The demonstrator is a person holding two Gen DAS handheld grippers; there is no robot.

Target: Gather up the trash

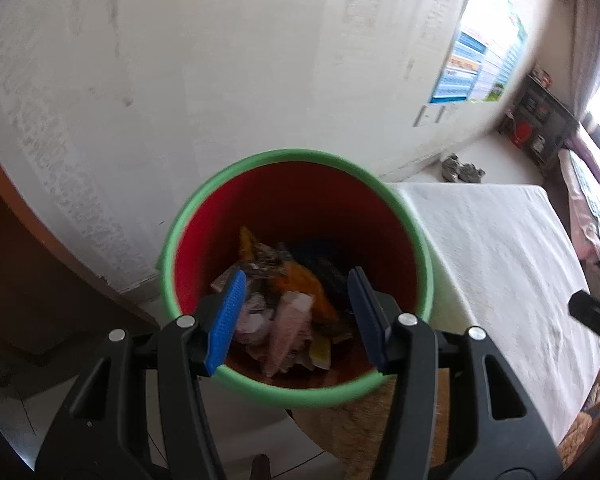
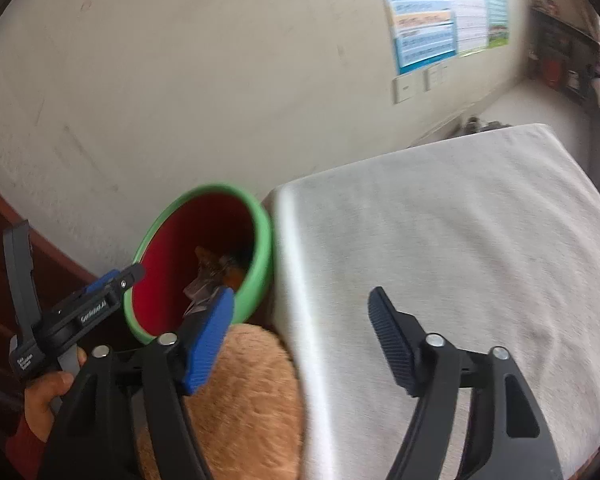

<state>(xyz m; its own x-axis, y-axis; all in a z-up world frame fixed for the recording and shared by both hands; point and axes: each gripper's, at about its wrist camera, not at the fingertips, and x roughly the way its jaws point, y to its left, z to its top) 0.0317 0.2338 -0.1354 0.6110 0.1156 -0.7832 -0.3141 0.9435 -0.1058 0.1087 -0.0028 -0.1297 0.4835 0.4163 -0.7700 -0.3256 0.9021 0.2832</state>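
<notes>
The red bin with a green rim (image 1: pixel 296 204) stands beside the white covered tabletop (image 2: pixel 460 220), close to the wall, and crumpled trash (image 1: pixel 284 304) lies at its bottom. The left tool (image 1: pixel 296 312) hangs over the bin mouth, its jaws partly apart with nothing between them. The right tool (image 2: pixel 300 340) is over the tabletop edge, jaws wide and empty.
</notes>
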